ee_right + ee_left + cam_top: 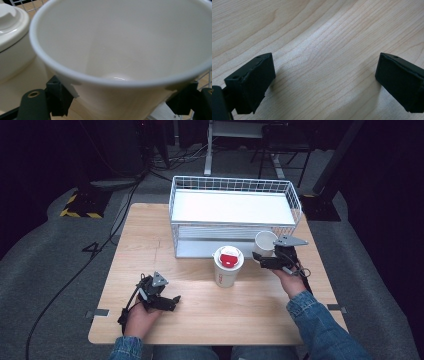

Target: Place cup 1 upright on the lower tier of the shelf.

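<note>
Light wooden table [200,315] fills centre of frame, grey carpet floor [45,250] around it. White wire basket [235,217] stands at table's far edge, upper centre. Lidded white cup with red label [228,266] upright mid-table, just in front of basket. Near half bare wood.

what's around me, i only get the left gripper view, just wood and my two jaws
Observer: Your left gripper rests open on the table, nothing between its jaws.
Operator: where's the other one
Observer: The right gripper is shut on an open white cup.
Operator: anything else out there
Observer: A lidded cup stands mid-table, in front of a wire basket.
</note>
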Demonstrator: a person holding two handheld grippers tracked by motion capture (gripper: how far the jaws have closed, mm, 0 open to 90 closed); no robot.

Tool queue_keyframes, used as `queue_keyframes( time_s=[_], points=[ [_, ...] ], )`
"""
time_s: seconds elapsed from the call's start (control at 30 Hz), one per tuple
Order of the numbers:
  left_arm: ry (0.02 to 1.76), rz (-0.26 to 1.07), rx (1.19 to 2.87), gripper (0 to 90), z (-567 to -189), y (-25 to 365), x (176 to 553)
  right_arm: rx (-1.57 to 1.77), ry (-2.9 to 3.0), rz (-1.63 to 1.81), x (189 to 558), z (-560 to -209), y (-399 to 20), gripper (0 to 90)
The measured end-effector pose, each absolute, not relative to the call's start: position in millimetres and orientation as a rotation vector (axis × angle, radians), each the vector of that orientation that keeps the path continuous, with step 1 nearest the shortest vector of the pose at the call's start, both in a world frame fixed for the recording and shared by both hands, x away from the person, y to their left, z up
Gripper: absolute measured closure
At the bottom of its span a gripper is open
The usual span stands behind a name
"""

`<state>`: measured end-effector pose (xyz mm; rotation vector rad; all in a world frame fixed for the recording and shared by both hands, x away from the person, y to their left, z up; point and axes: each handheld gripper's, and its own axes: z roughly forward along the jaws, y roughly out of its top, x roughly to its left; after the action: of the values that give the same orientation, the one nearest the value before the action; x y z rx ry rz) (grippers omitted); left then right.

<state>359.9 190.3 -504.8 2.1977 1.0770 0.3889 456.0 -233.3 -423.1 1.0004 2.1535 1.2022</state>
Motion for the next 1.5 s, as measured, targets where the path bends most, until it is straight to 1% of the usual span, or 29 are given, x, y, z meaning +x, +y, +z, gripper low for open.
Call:
queue_keyframes(
  time_s=[0.53, 1.5],
  points=[
    [1.081, 0.384, 2.194, 3.2, -504.9, 190.1, 360.2, 1.074, 2.069, 1.165, 484.5, -443.7, -232.7, 22.8],
    [1.083, 0.381, 2.193, 3.2, -505.0, 189.2, 361.8, 1.134, 2.007, 1.169, 511.3, -475.0, -229.0, 22.8]
  ],
)
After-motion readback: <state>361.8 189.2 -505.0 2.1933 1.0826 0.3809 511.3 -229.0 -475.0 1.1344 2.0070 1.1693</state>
